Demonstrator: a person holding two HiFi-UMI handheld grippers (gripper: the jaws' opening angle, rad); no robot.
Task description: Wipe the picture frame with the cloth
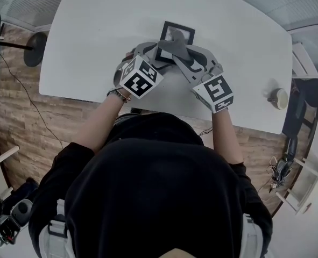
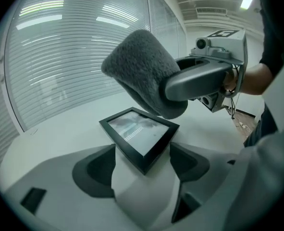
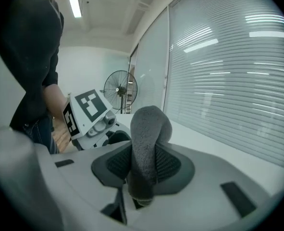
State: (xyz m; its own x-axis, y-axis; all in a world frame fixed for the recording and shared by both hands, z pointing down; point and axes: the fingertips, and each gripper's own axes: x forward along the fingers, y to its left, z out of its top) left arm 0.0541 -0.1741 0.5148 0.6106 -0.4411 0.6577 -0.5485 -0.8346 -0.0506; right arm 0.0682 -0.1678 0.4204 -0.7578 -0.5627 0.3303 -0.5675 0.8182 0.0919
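Observation:
A black picture frame (image 1: 177, 35) lies on the white table (image 1: 94, 42). In the left gripper view its near corner (image 2: 141, 137) sits between the two jaws, with both pads against its edges. My left gripper (image 2: 142, 154) is shut on that corner. My right gripper (image 3: 144, 166) is shut on a folded grey cloth (image 3: 149, 126). The cloth (image 2: 139, 71) hangs just above the far side of the frame's glass, and whether it touches is unclear. In the head view the left gripper (image 1: 152, 55) and the right gripper (image 1: 179, 51) meet over the frame.
A small round pale object (image 1: 278, 98) stands near the table's right edge. A fan's black base (image 1: 36, 48) and cables are on the wooden floor to the left. Window blinds run behind the table. The table's front edge is close to my body.

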